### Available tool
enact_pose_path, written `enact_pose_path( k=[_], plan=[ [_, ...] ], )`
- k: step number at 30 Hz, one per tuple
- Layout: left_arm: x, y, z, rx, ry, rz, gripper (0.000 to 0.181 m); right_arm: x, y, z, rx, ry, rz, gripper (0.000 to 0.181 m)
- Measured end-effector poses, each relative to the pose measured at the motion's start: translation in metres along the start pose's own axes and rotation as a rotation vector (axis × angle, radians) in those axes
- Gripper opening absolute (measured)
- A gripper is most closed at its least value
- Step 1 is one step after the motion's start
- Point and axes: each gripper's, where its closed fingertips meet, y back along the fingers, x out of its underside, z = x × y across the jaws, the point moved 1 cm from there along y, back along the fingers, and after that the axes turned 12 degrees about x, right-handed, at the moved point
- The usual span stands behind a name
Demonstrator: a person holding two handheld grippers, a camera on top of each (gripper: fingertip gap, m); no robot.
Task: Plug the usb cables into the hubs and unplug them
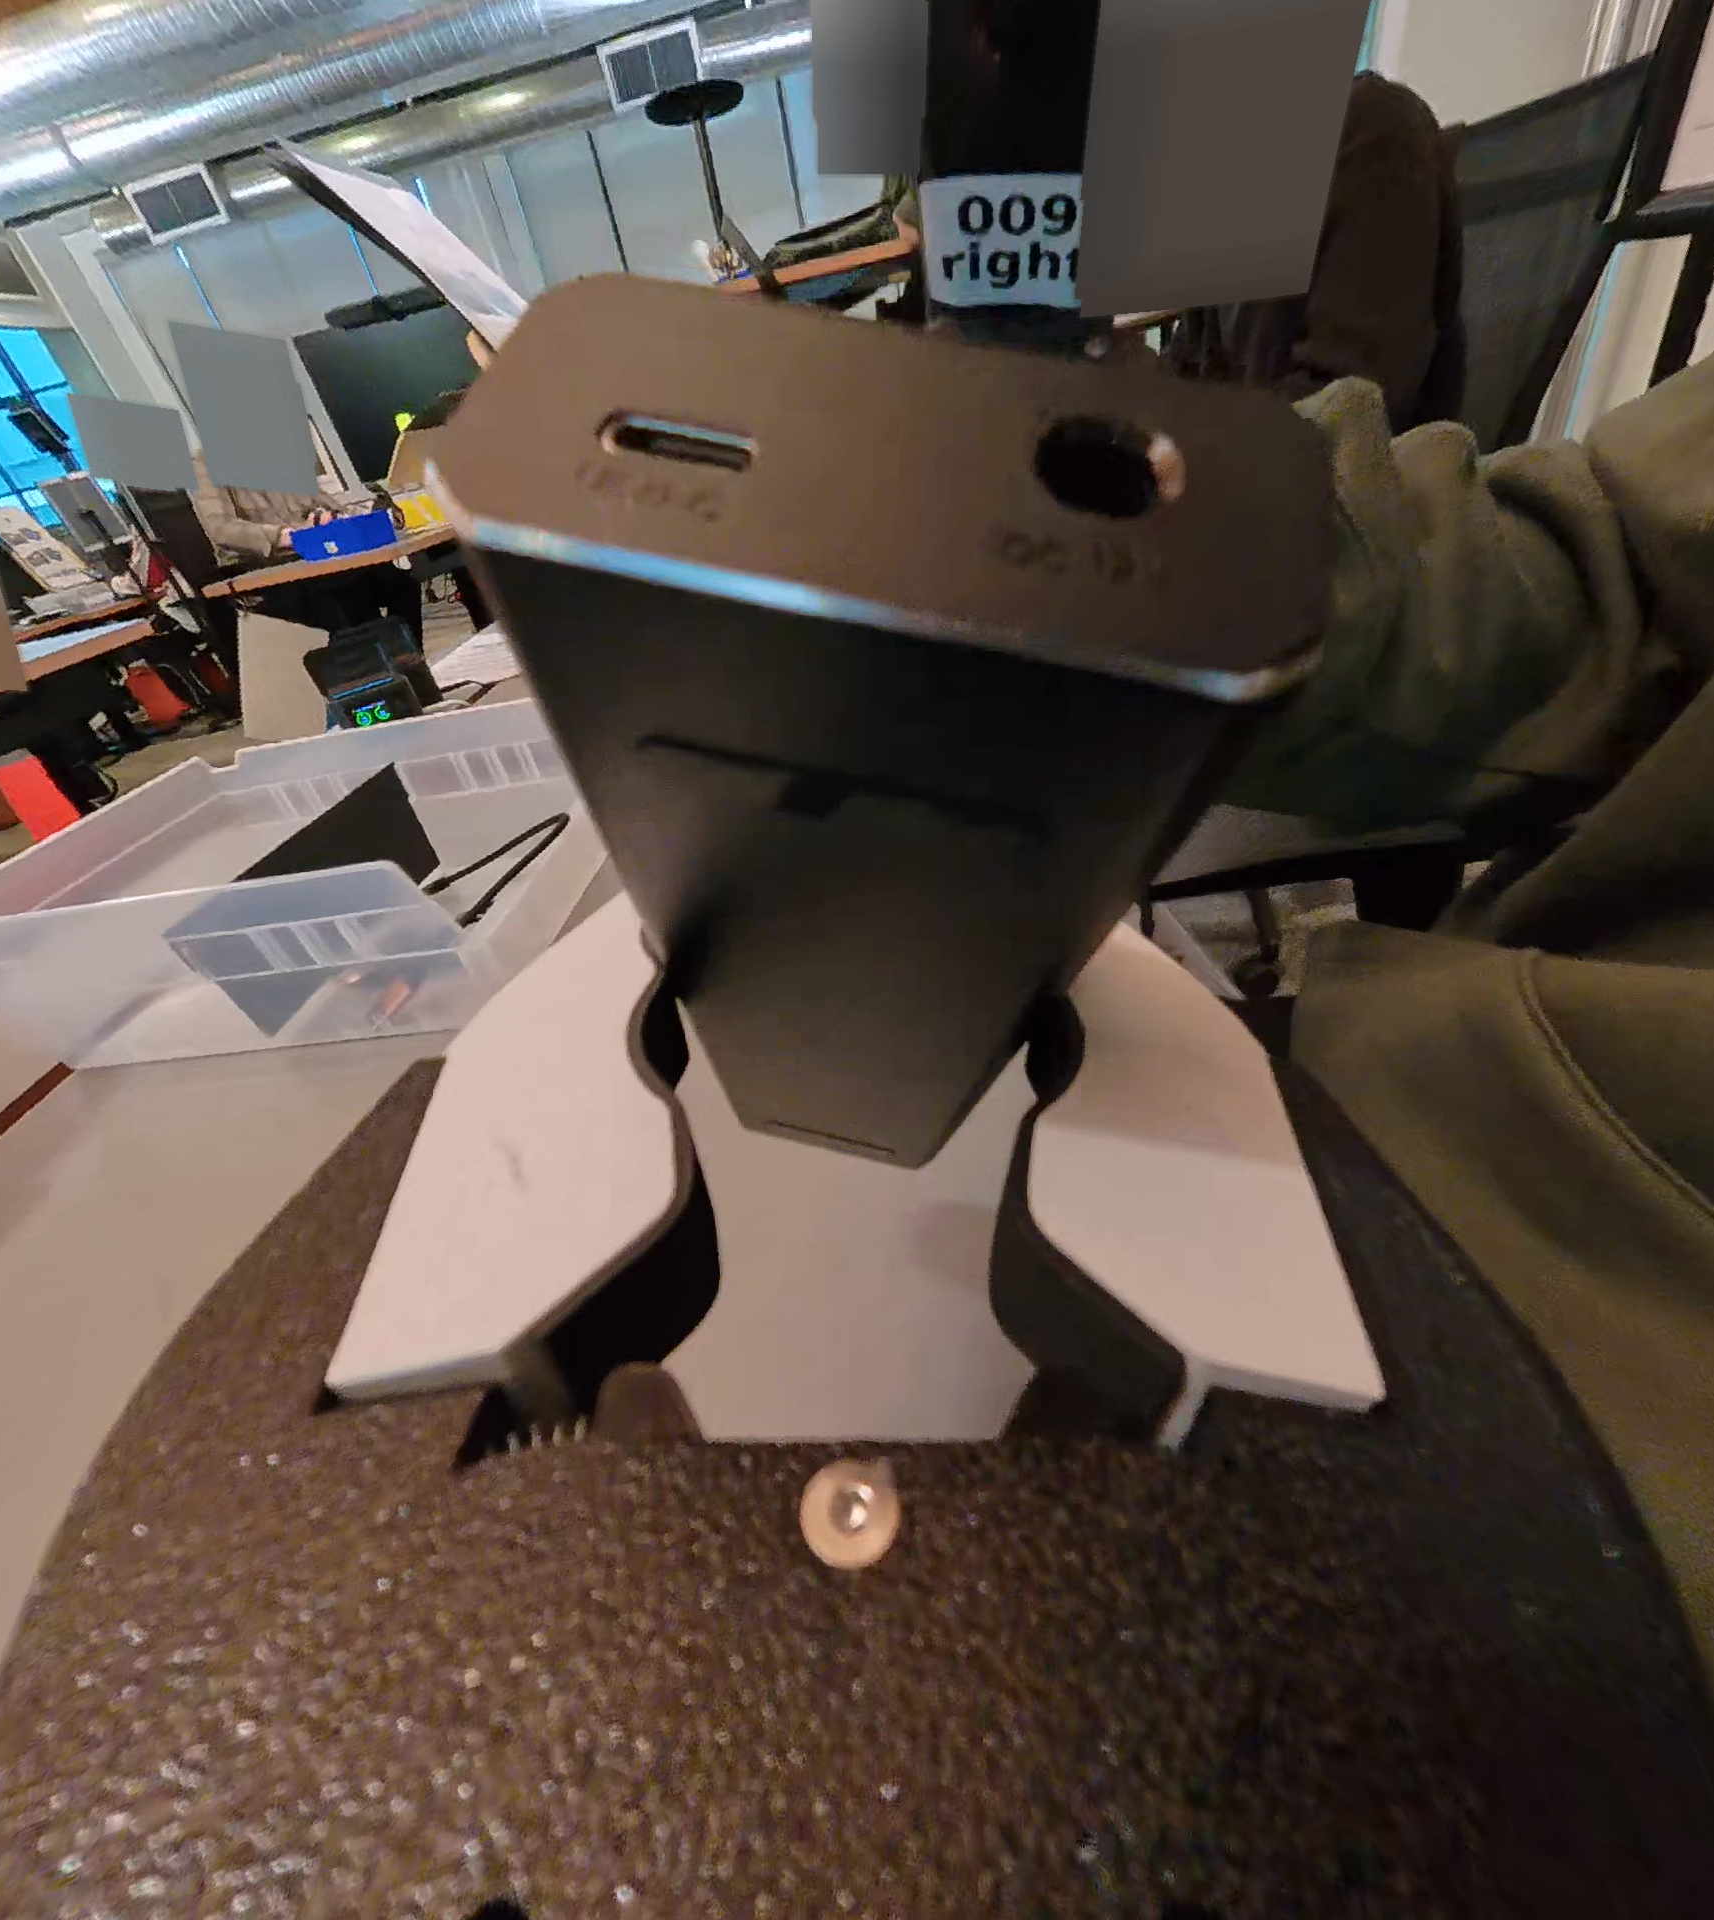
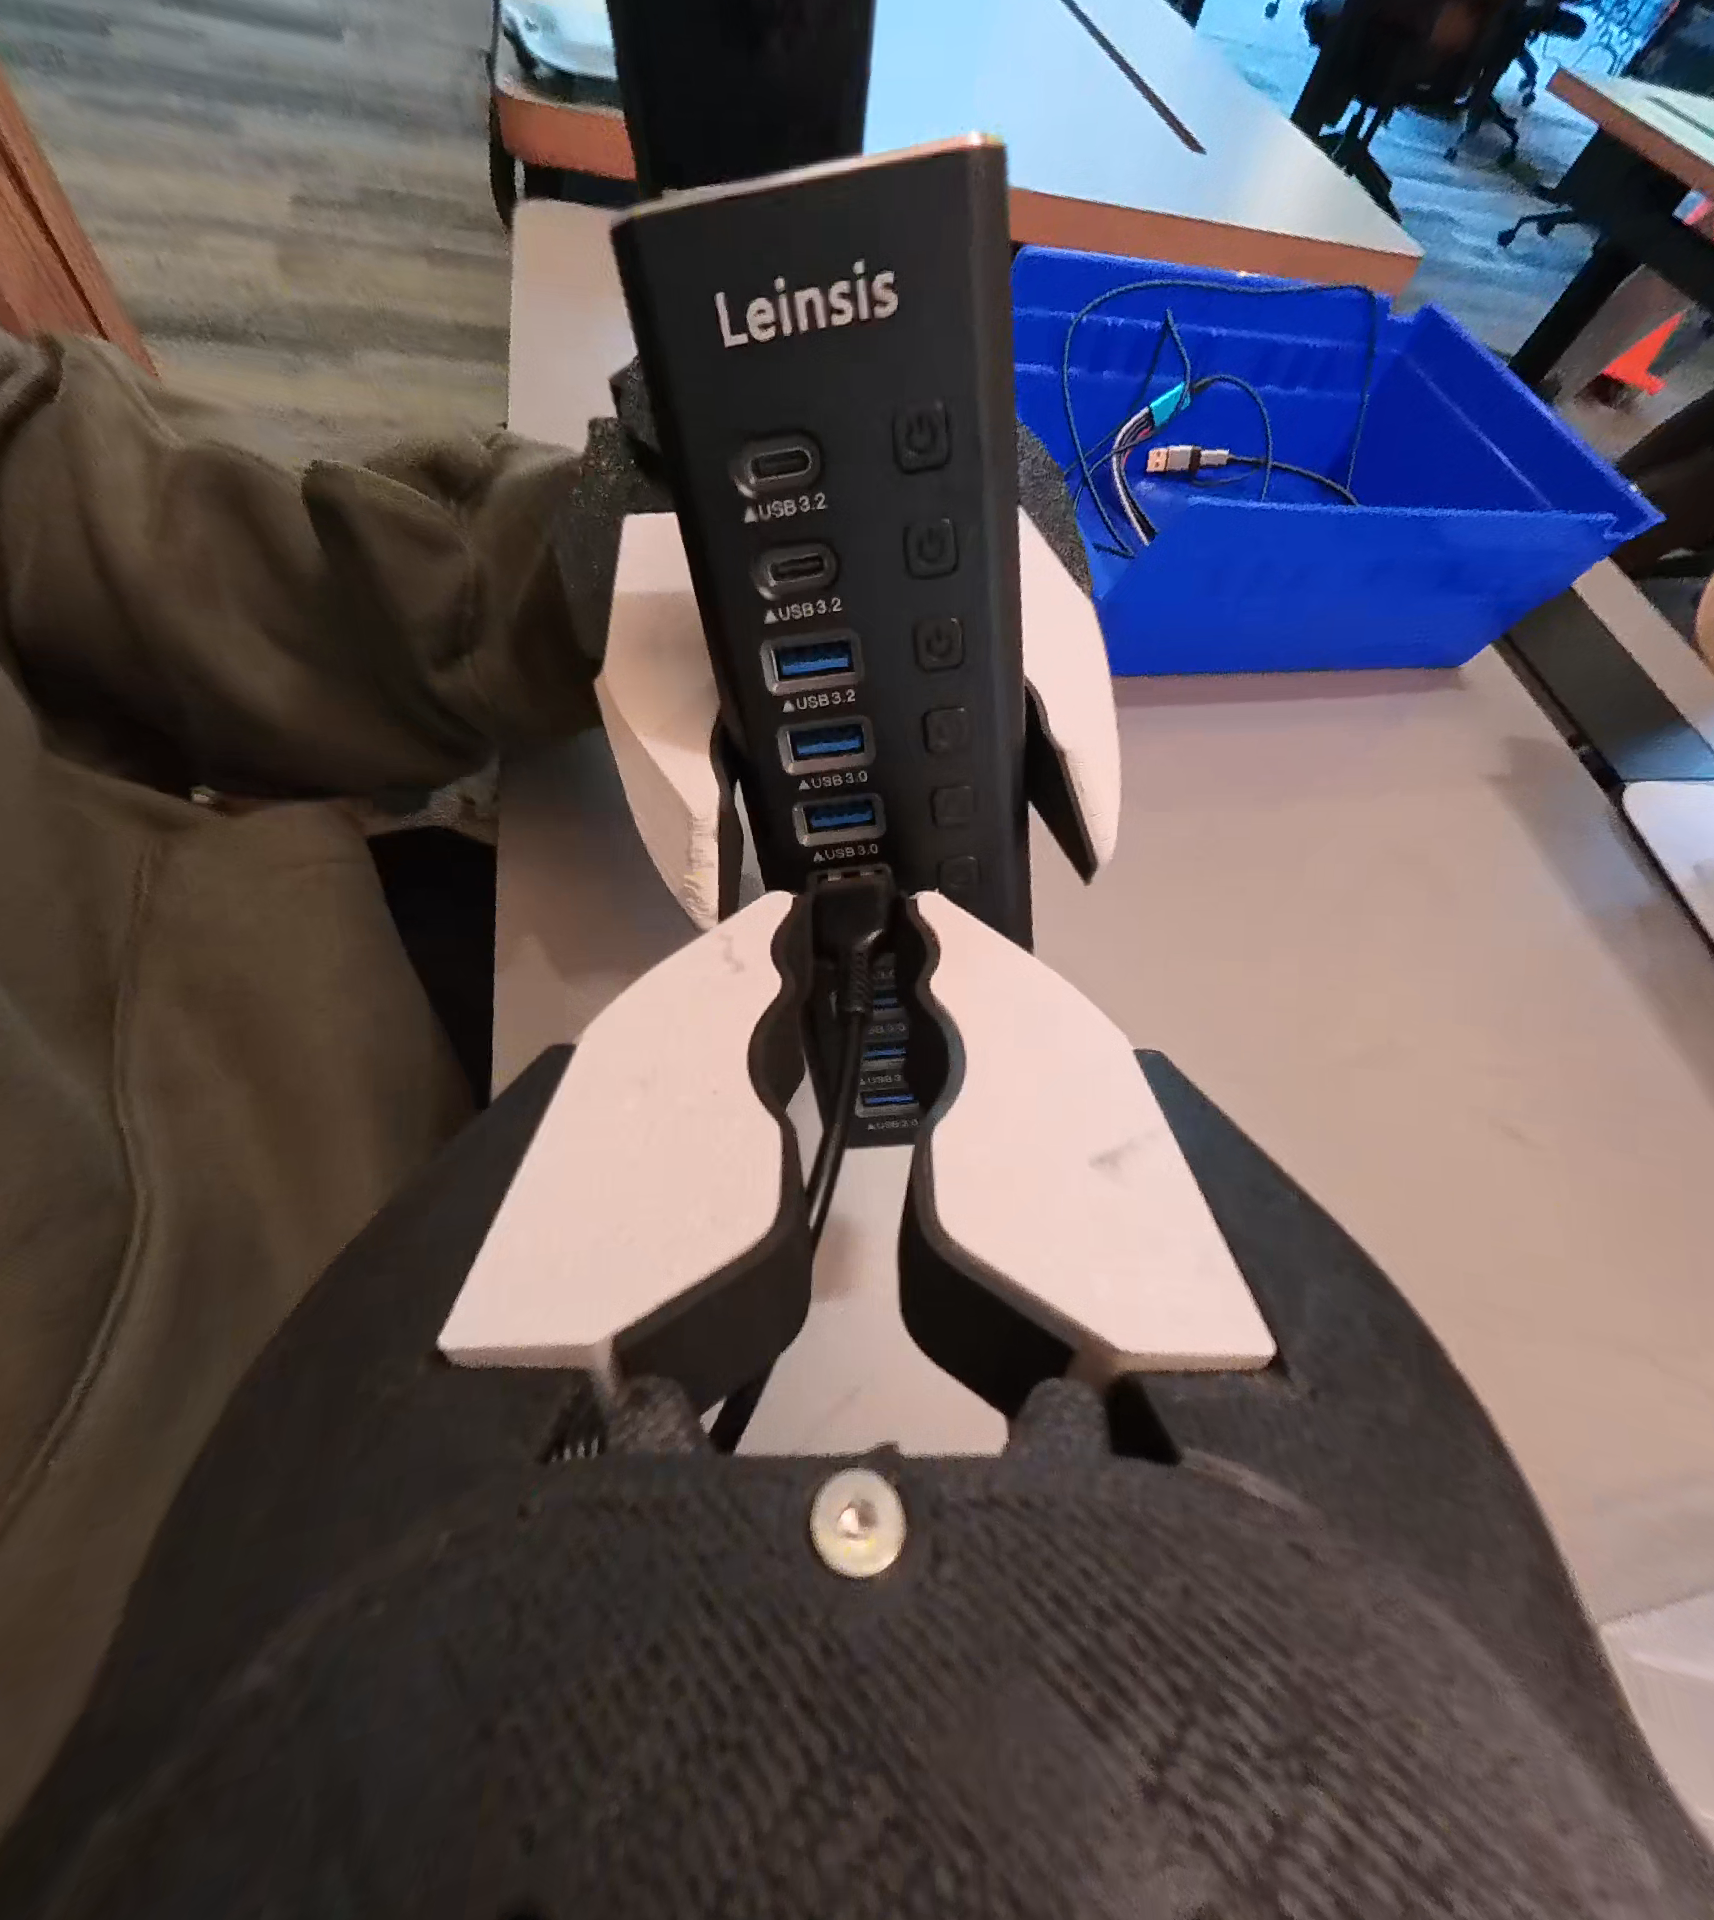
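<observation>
A black USB hub [image 1: 884,727] is held upright off the table, pinched low on its sides by my left gripper [image 1: 853,1039]. Its end face with an oval port and a round jack points at the left wrist camera. In the right wrist view the hub [image 2: 832,582] shows its column of ports and buttons. My right gripper [image 2: 848,920] is shut on a black USB plug [image 2: 842,914] whose tip sits at a port below the three blue ones that show. I cannot tell how deep it sits. Its cable [image 2: 832,1132] hangs back between the fingers. The left gripper's white fingers [image 2: 661,790] flank the hub.
A blue bin [image 2: 1352,592] with several loose cables stands on the grey table [image 2: 1300,1039] to the right. Clear plastic trays [image 1: 209,935] with a black cable lie to the left. A person's olive sleeve [image 1: 1507,582] and jacket [image 2: 105,935] are close by. My two grippers' fingertips are within a few centimetres of each other.
</observation>
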Motion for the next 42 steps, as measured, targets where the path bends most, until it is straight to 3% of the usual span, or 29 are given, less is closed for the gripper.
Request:
enact_pose_path(
  k=[7, 17, 21, 25, 42],
  plan=[
    [0.004, 0.004, -0.005, 0.018, -0.074, -0.007, 0.065, -0.006, 0.001, 0.003, -0.033, -0.018, -0.054, 0.015],
    [-0.017, 0.006, -0.005, 0.017, -0.065, -0.2, 0.061, -0.022, 0.01, -0.004, -0.15, -0.261, -0.29, 0.014],
    [-0.004, 0.004, 0.005, -0.052, -0.031, -0.09, 0.06, -0.012, 0.006, -0.012, -0.092, -0.281, -0.282, 0.014],
    [0.01, -0.002, 0.006, -0.032, 0.032, 0.01, 0.06, 0.005, 0.002, -0.011, -0.054, -0.13, -0.177, 0.015],
    [0.016, 0.003, 0.0, 0.044, 0.084, 0.034, 0.059, 0.012, -0.008, -0.001, -0.107, -0.101, -0.108, 0.016]
  ],
)
